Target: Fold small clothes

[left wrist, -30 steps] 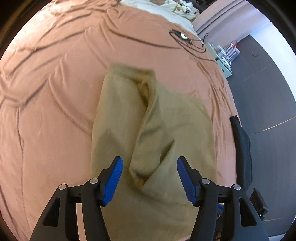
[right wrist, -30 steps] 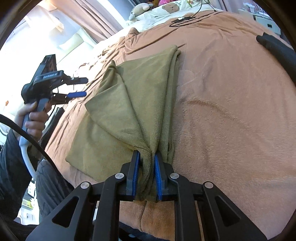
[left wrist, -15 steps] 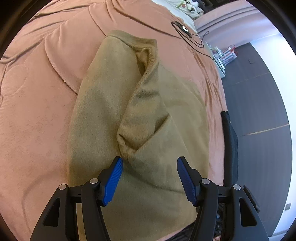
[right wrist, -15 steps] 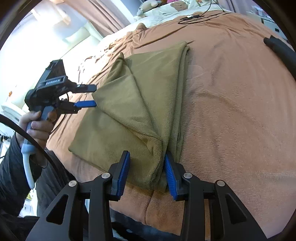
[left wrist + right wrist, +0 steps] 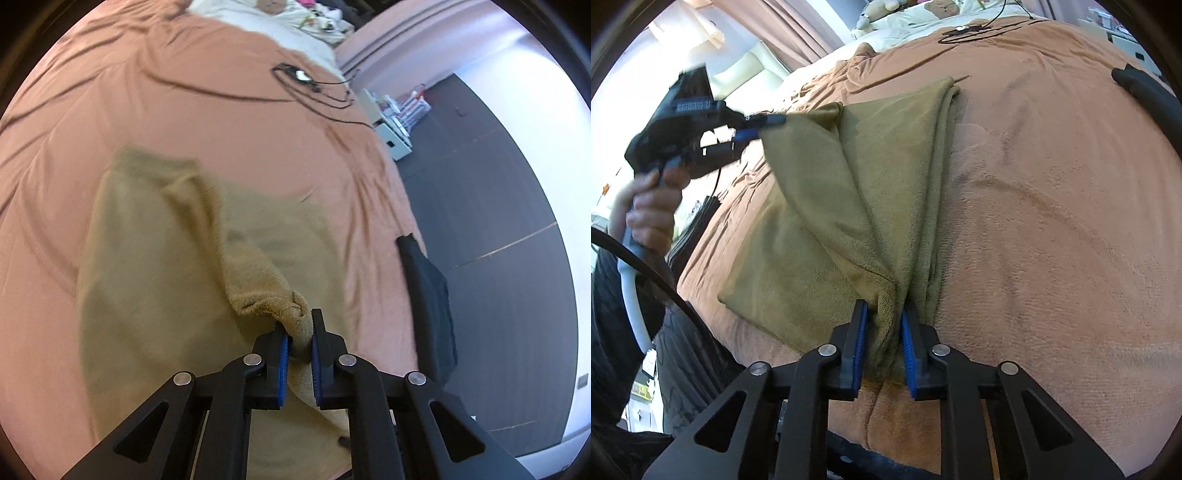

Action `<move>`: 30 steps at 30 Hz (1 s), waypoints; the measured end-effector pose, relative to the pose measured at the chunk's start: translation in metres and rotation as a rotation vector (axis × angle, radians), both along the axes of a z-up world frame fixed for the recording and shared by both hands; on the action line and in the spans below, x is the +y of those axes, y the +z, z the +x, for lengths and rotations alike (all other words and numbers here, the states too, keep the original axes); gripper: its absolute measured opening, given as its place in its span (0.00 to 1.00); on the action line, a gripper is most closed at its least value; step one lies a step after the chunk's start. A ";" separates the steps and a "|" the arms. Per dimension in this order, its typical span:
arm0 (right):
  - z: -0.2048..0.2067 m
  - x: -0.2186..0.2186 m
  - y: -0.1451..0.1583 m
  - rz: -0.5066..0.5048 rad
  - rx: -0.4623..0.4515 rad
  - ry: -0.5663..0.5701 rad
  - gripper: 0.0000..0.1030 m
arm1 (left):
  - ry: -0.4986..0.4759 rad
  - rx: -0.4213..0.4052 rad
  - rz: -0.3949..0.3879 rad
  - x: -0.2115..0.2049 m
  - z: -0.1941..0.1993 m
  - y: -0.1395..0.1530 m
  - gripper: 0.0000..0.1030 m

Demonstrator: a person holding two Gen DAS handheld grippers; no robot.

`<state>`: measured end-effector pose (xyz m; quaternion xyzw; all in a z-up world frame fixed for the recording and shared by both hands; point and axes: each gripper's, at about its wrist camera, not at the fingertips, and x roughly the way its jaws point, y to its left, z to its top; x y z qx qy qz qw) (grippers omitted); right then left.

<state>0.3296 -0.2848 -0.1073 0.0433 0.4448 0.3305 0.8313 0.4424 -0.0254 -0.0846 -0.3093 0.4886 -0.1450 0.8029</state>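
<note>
On bed: olive cloth, 2 corners gripped. Left gripper jaws just closed on lifted corner; right gripper jaws clamp near corner. Only left wrist view shows floor beside bed.

Olive fleece garment, corners lifted

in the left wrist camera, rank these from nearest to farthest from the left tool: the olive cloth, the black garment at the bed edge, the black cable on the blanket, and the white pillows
1. Olive cloth: clamped in the left tool.
2. Black garment: right, draped over the bed edge.
3. Black cable: farther up the blanket, upper middle.
4. White pillows: at the far end of the bed.
</note>
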 end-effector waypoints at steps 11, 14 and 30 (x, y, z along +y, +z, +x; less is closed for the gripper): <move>-0.001 -0.011 -0.003 0.043 0.022 -0.002 0.09 | -0.059 0.012 0.043 -0.041 0.054 -0.005 0.10; 0.001 -0.013 -0.004 0.054 0.034 -0.001 0.08 | -0.064 0.030 0.049 -0.045 0.065 -0.015 0.10; 0.014 -0.035 -0.002 0.158 0.113 -0.021 0.09 | -0.031 0.041 0.108 -0.024 0.080 -0.028 0.47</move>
